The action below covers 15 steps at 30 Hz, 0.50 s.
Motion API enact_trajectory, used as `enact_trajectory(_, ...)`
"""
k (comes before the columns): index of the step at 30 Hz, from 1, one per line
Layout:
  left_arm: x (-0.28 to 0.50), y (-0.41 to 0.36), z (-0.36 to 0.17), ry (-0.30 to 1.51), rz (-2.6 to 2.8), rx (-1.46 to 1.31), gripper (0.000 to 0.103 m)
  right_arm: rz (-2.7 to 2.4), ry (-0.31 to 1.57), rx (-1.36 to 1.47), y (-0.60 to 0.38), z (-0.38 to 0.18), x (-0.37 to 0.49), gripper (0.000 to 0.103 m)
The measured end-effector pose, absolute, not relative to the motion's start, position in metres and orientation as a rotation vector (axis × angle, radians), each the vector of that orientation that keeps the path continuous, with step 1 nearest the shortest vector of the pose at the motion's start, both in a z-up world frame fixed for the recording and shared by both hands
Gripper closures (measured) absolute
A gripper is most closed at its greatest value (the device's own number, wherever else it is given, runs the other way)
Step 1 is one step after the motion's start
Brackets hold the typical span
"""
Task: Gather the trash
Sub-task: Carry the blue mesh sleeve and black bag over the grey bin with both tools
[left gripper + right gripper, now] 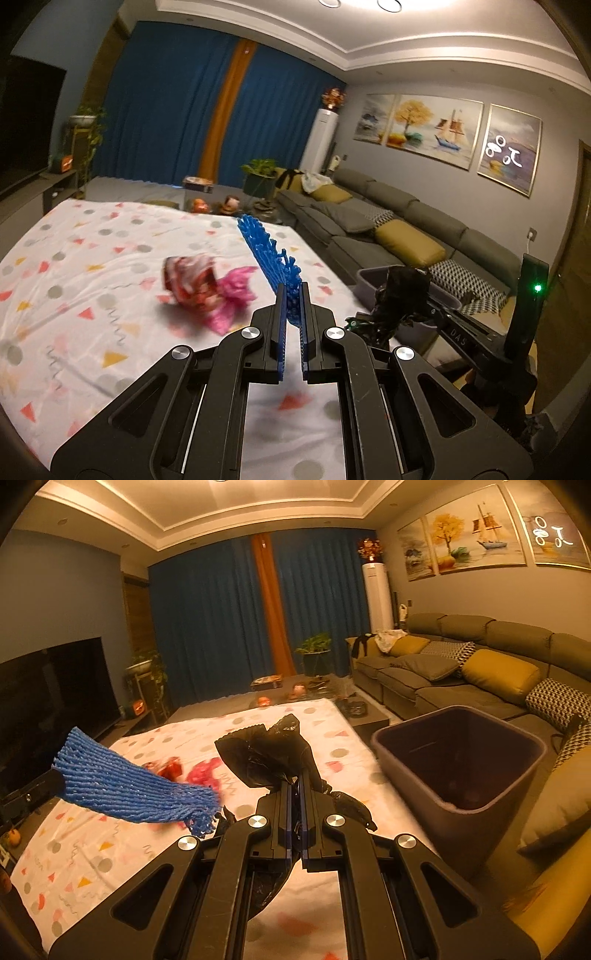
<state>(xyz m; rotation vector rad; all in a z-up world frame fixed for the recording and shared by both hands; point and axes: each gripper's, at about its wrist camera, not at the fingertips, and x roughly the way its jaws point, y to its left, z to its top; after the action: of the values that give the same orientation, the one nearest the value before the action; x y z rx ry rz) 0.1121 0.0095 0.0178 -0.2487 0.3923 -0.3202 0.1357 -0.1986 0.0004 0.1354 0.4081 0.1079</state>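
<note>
blue foam net [271, 258] in left gripper [294, 295]

Each view rides on a hand-held gripper and looks forward along its fingers, tilted slightly down over a patterned bedsheet [92, 266] toward the blue curtains [166, 110] at the far wall. The left wrist view sits close behind the left gripper [294, 295], with the sofa [388, 221] on its right. The right wrist view, close behind the right gripper [295, 786], faces much the same way. Both share the sheet, curtains, sofa and the grey bin [461, 760] (each also catches the other gripper at its edge).
</note>
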Motion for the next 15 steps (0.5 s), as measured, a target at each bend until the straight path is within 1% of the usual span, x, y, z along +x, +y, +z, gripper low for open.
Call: enact_trajectory(15,0.176,-0.102,0.045,0.354,-0.503,-0.15,0.098,-0.061,0.356,0.161,-0.284,0.019,0.162,0.099)
